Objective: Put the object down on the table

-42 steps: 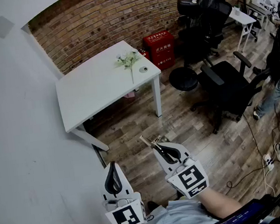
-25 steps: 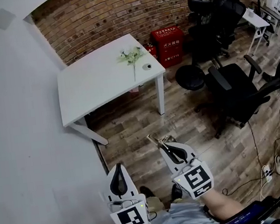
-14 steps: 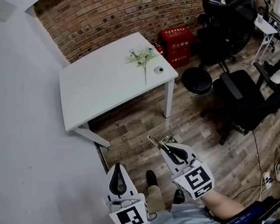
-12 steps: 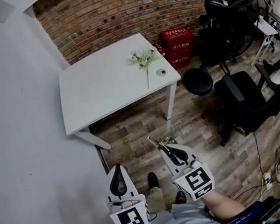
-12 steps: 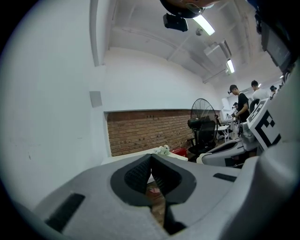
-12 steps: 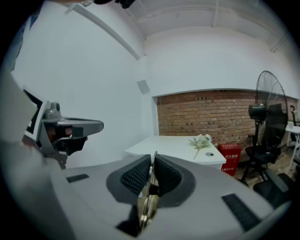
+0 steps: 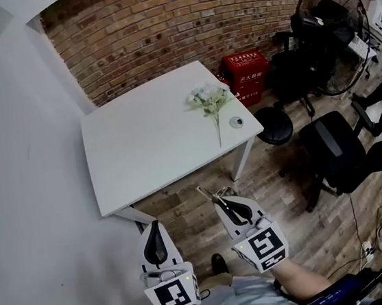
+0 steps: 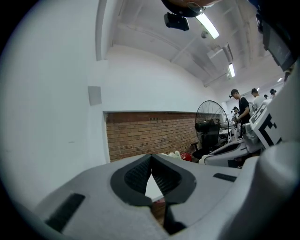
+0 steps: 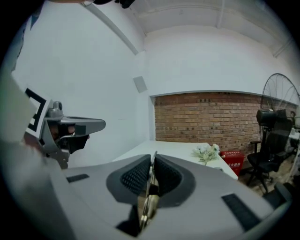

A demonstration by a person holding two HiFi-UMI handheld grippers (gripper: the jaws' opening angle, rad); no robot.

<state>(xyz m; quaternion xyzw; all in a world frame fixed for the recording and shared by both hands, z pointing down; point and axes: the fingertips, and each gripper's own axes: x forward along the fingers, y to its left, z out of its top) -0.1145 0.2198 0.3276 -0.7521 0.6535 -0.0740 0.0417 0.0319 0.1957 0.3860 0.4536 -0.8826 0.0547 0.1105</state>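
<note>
My right gripper (image 7: 217, 201) is shut on a thin brass-coloured metal piece (image 7: 206, 195) whose tip sticks out past the jaws. In the right gripper view that piece (image 9: 149, 197) stands on edge between the ribbed pads. My left gripper (image 7: 152, 225) is shut with nothing in it, its jaws meeting at a point (image 8: 151, 161). Both hang over the wooden floor, short of the near edge of the white table (image 7: 147, 136). On the table's right end lie a sprig of artificial flowers (image 7: 211, 100) and a small round item (image 7: 236, 122).
A white wall runs along the left and a brick wall (image 7: 162, 27) stands behind the table. A red box (image 7: 244, 71), a black stool (image 7: 275, 125), office chairs (image 7: 339, 152) and a standing fan (image 7: 334, 24) crowd the right. A person's leg (image 7: 377, 91) shows at the far right.
The table has come nearer and lower in the head view as the person walks toward it. Both grippers keep their pose and the right one still holds the metal piece.
</note>
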